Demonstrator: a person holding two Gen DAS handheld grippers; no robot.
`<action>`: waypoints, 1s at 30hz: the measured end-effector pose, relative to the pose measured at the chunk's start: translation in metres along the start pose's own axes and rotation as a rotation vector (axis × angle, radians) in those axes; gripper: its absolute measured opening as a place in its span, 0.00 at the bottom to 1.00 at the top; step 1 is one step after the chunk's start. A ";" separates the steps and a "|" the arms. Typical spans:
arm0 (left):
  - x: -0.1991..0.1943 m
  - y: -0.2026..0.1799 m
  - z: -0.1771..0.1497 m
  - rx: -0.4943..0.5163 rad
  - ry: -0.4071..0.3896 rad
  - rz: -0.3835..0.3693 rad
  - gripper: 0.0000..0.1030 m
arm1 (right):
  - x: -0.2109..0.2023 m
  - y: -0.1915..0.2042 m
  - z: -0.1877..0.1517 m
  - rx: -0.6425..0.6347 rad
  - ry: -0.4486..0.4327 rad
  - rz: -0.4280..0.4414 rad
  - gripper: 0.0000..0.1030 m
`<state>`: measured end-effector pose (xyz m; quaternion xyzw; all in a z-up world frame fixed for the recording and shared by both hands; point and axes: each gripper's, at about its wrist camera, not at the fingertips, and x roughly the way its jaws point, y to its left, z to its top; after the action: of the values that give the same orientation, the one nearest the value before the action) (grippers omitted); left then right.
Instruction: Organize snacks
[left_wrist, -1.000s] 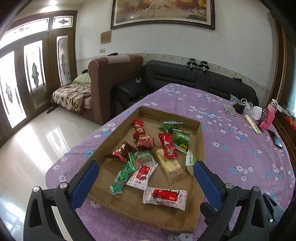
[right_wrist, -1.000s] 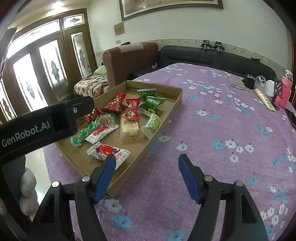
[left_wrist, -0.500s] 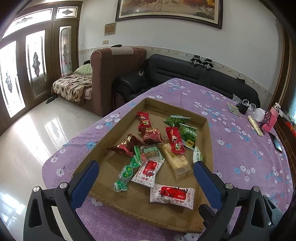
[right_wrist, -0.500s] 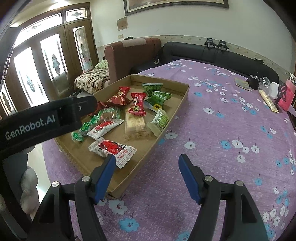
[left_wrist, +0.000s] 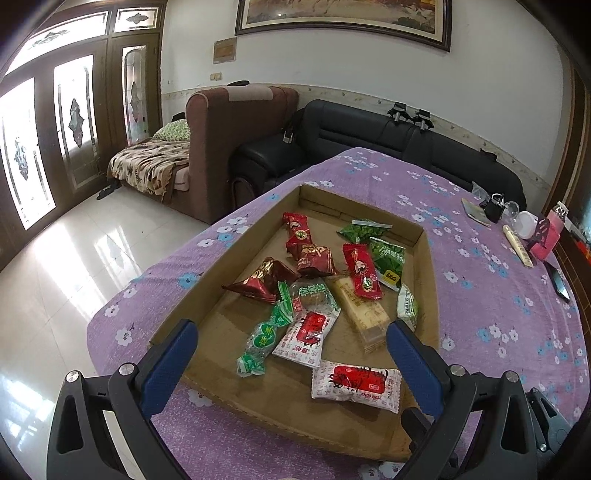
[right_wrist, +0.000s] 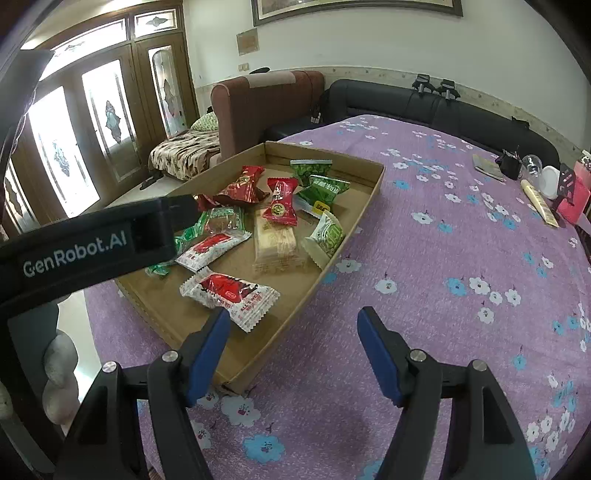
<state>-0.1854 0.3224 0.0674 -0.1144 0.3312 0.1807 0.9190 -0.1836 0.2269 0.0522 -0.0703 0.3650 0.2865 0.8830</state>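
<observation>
Left wrist view: left gripper jaws apart, empty, above shallow brown cardboard tray of wrapped snacks; right gripper jaws likewise apart, empty.

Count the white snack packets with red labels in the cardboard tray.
2. One white-and-red packet lies by the cardboard tray's near wall. The second packet lies just behind it, beside the green twist-wrapped candy. Another could be hidden under the pile.
</observation>
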 end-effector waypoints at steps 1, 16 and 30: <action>0.000 0.000 0.000 0.000 0.000 0.000 1.00 | 0.000 0.001 0.000 -0.001 0.000 0.000 0.69; 0.004 0.001 -0.002 0.002 0.010 -0.001 1.00 | 0.000 0.002 -0.001 -0.001 0.002 -0.001 0.70; 0.005 0.001 -0.003 0.000 0.016 -0.004 1.00 | 0.003 0.002 -0.003 -0.005 0.005 0.001 0.71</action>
<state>-0.1841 0.3230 0.0616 -0.1165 0.3381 0.1778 0.9168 -0.1844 0.2290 0.0483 -0.0728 0.3665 0.2877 0.8818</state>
